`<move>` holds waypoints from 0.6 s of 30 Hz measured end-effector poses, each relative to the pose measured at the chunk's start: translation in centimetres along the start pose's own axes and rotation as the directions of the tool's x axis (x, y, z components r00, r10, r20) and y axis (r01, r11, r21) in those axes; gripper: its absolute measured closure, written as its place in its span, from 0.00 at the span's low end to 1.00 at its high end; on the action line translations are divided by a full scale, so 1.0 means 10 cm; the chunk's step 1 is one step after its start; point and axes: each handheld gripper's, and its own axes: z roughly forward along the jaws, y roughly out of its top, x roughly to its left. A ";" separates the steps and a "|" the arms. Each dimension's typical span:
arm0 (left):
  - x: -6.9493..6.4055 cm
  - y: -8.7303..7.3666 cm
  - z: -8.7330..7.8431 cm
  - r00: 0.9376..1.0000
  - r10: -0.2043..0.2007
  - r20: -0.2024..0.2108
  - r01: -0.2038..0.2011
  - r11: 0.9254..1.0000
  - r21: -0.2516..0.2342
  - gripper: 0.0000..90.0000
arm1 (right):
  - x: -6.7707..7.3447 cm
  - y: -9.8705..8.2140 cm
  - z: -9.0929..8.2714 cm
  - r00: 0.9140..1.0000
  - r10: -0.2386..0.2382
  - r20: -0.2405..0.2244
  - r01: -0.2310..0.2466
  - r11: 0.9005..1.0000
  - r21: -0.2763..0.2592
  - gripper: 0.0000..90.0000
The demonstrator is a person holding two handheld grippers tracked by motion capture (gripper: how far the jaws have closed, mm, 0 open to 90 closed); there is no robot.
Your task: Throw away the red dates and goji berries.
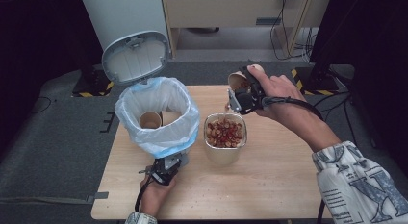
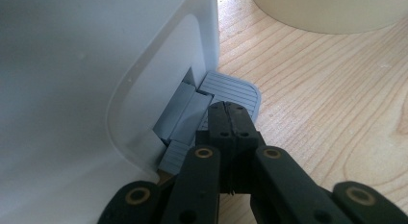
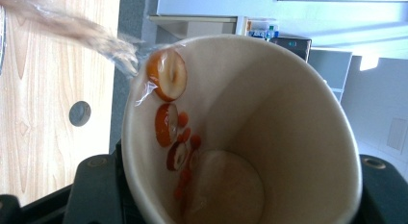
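My right gripper [image 1: 243,96] is shut on a paper cup [image 1: 238,80] and holds it tipped over a beige tub [image 1: 223,156] of red fruit slices. In the right gripper view the paper cup [image 3: 288,128] has date slices [image 3: 168,75] and small orange berries stuck to its inner wall, and a stream of liquid [image 3: 96,34] runs off its lip. My left gripper [image 1: 166,171] is shut with nothing between its jaws. Its tips rest on the grey foot pedal [image 2: 235,89] of the white pedal bin [image 2: 96,89].
The bin stands on the wooden table [image 1: 269,185] at the left, lid [image 1: 136,58] raised, lined with a clear bag [image 1: 159,137]. Another paper cup [image 1: 150,120] lies inside it. Behind the table are grey floor, cables and a cabinet.
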 end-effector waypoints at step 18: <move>0.00 0.00 0.00 1.000 0.000 0.001 0.000 1.000 0.000 1.00 | 0.02 0.01 0.02 1.000 -0.002 -0.004 0.002 1.000 0.000 0.40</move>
